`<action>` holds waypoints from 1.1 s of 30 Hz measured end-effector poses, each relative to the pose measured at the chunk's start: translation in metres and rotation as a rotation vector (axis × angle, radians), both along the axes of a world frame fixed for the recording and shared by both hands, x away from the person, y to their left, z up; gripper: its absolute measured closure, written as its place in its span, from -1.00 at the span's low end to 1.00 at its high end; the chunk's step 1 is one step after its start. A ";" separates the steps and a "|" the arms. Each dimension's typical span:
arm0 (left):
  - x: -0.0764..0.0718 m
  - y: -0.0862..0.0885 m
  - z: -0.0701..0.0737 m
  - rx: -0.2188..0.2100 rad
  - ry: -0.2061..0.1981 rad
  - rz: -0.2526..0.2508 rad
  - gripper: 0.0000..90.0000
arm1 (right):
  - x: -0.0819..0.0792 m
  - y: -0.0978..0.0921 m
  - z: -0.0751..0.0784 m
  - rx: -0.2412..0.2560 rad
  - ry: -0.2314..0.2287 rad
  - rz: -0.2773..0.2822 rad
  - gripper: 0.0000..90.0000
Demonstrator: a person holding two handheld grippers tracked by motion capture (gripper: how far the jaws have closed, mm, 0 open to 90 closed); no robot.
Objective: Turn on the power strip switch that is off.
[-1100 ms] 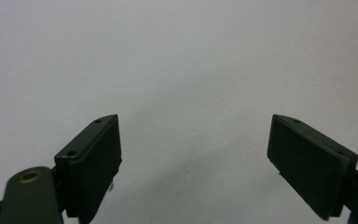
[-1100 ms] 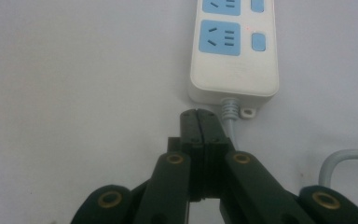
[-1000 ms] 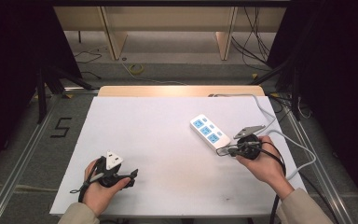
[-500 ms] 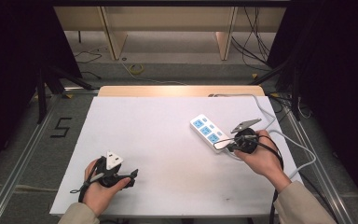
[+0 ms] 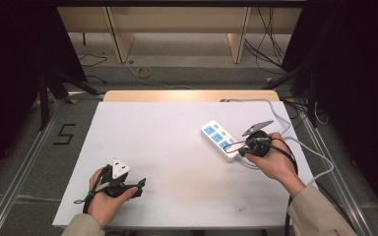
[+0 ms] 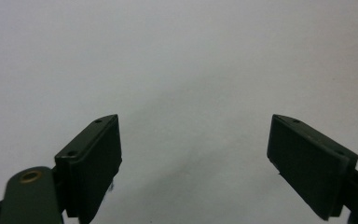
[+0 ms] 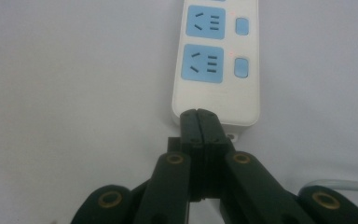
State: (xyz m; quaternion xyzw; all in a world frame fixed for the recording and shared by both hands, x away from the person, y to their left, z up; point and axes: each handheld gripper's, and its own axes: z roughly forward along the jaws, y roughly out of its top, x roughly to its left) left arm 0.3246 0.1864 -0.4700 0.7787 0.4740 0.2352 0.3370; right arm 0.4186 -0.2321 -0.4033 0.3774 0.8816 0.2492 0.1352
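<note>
The white desk [image 5: 177, 147] takes up the middle of the scene, bare over most of its surface. On its right half lies the power strip [image 5: 220, 140], a white bar with blue sockets, its long axis running from the far left down toward the near right, and its white cord [image 5: 295, 142] loops off around the right side. The right tongs [image 5: 240, 147] sit at the strip's near end, just touching or a hair short of it; in the right gripper view the right tongs' jaws are pressed flat together with nothing between them, their tip at the strip's [image 7: 216, 60] end face. The strip thus extends straight ahead of these tongs, along their own line. The left tongs [image 5: 128, 183] rest well apart at the near left, jaws spread wide over bare desk, so the right hand is much the nearer.
</note>
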 end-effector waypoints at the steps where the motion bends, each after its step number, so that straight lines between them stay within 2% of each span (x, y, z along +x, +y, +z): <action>1: 0.000 0.000 0.000 0.000 0.000 0.000 -0.61 | 0.001 0.001 0.000 0.000 -0.001 0.003 1.00; 33: 0.000 0.000 0.000 0.002 0.001 -0.003 -0.61 | 0.022 0.012 0.008 -0.021 0.008 -0.002 1.00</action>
